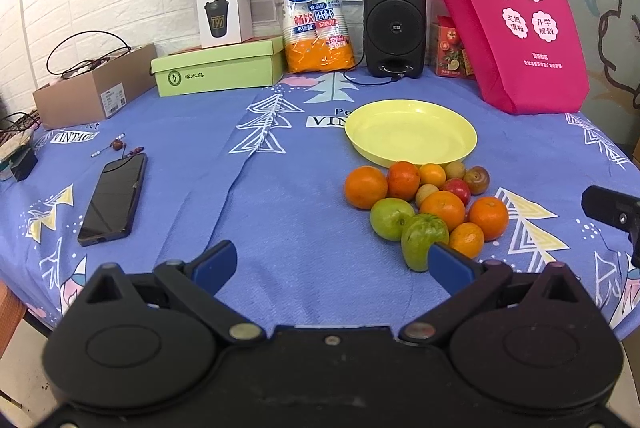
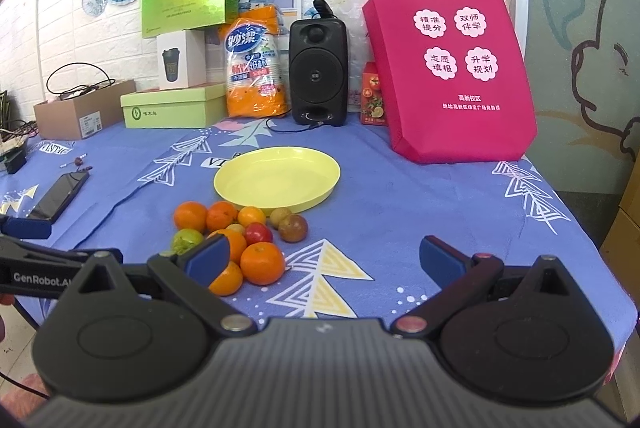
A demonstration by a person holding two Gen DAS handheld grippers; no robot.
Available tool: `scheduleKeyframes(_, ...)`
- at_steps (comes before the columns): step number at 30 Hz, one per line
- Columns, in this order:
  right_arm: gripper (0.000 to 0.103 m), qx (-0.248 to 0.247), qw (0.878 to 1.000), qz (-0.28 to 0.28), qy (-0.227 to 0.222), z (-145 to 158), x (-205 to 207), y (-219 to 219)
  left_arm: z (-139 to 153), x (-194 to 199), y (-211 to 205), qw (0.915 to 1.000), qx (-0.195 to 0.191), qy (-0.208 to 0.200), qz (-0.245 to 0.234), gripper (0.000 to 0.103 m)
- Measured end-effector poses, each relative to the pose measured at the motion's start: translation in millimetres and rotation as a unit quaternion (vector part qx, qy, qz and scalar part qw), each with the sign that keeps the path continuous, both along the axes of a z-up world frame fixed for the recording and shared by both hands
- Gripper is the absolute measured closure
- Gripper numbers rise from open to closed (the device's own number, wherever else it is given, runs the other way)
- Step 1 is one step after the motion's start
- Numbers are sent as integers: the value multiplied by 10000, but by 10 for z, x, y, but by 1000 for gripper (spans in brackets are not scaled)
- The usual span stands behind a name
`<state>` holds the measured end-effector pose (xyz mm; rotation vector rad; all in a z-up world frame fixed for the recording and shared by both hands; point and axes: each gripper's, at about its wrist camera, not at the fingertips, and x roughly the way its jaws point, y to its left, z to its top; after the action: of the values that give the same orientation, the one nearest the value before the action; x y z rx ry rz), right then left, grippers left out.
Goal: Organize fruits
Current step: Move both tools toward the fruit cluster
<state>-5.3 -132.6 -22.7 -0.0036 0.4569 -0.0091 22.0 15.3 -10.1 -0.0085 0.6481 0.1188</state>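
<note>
Bench (image 1: 304,195): blue printed cloth | centre: yellow plate (image 1: 412,136), bare | touching its near rim: fruit cluster (image 1: 424,203) of oranges, green and small reddish fruits | left: phone (image 1: 113,199), beads (image 1: 117,145), cardboard box (image 1: 94,93) | rear: green box (image 1: 218,67), cup pack (image 1: 316,15), speaker (image 1: 394,23), pink bag (image 1: 516,27).

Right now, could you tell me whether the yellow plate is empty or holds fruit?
Empty: the yellow plate shows bare inside in both views, and the fruits lie clustered on the tablecloth beside it.

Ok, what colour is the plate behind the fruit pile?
Pale yellow, with nothing on it. The plate shows best in the right wrist view.
</note>
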Motion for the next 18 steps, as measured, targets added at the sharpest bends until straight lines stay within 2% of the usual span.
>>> scheduleKeyframes(14, 0, -17, 9999, 99, 39, -4, -5, -3, 0, -57, 78, 9996, -95, -108, -252, 0)
scheduleKeyframes(18, 0, -107, 9997, 181, 92, -21, 3, -3, -49, -42, 91, 9996, -65, 38, -288, 0)
